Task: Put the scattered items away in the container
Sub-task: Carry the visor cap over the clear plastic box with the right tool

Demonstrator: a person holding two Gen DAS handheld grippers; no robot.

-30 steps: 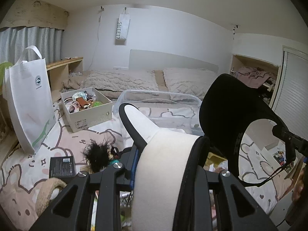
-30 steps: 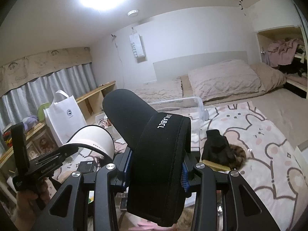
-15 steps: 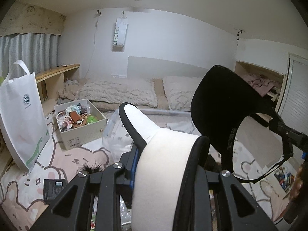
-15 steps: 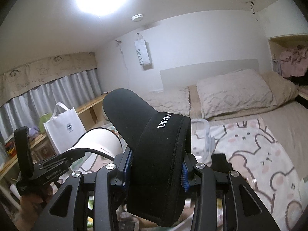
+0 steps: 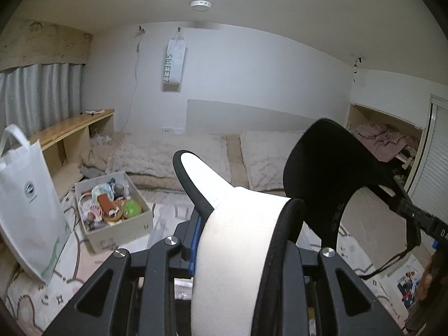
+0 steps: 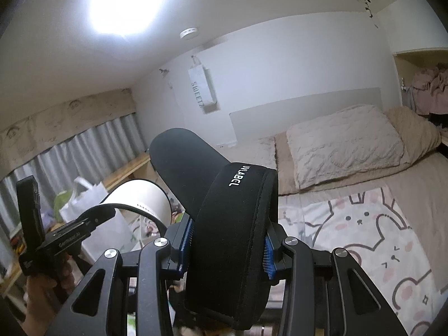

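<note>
2 claws held raised: left claw (image 5: 240,240) clamps a white visor (image 5: 238,252), right claw (image 6: 226,249) a black visor (image 6: 232,238); bed (image 6: 392,196) now lower in frame.

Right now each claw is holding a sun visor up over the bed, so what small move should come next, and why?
Probably carry the white visor in the left claw down toward the open cardboard box. It already holds small items, while both visors hang clamped in the air.

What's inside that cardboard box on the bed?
The cardboard box holds a jumble of small things: something green and round, a brown piece, pale fabric bits. Whatever lies beneath that top layer is covered.
</note>
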